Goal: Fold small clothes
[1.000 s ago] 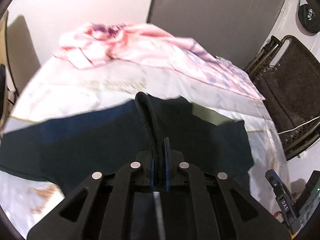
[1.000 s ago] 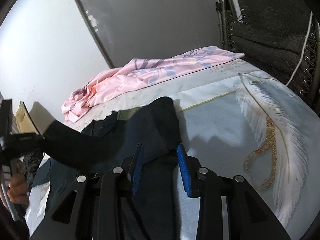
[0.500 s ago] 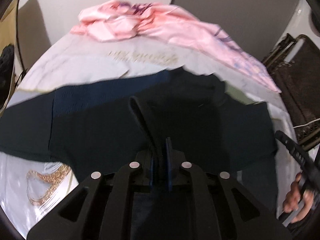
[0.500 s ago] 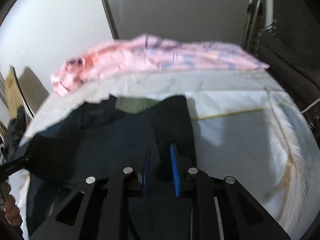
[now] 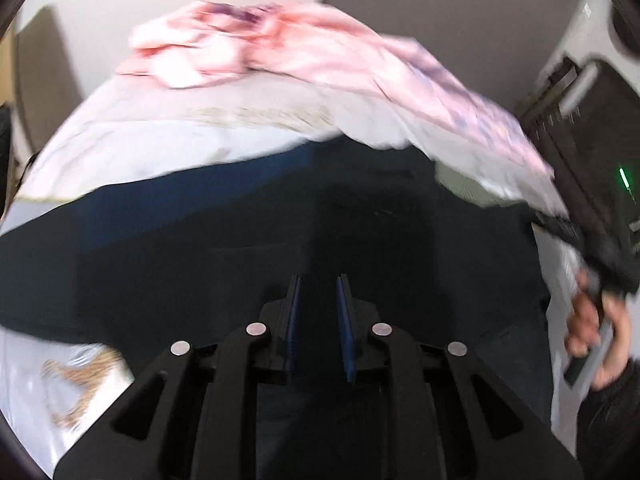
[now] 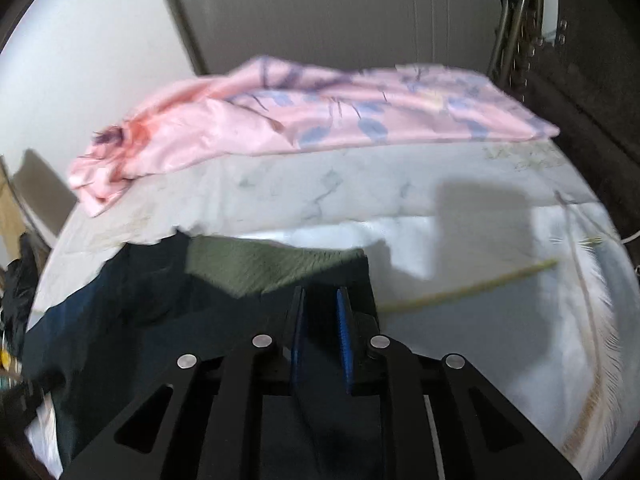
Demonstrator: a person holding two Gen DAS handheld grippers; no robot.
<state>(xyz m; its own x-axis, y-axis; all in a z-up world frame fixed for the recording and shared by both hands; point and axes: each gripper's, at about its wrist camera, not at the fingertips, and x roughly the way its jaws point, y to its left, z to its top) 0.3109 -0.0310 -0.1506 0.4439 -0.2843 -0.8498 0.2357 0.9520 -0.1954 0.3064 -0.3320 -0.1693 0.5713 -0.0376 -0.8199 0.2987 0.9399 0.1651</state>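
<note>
Both the left gripper (image 5: 318,300) and right gripper (image 6: 320,312) gape narrowly, empty, over the dark garment (image 5: 200,240); no legible writing.

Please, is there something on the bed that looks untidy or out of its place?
Yes. The pink floral cloth lies crumpled in a loose heap along the far edge of the bed sheet, bunched at its left end. The dark garment lies spread out nearer, its olive inner collar showing. Nothing looks spilled or damaged.
</note>
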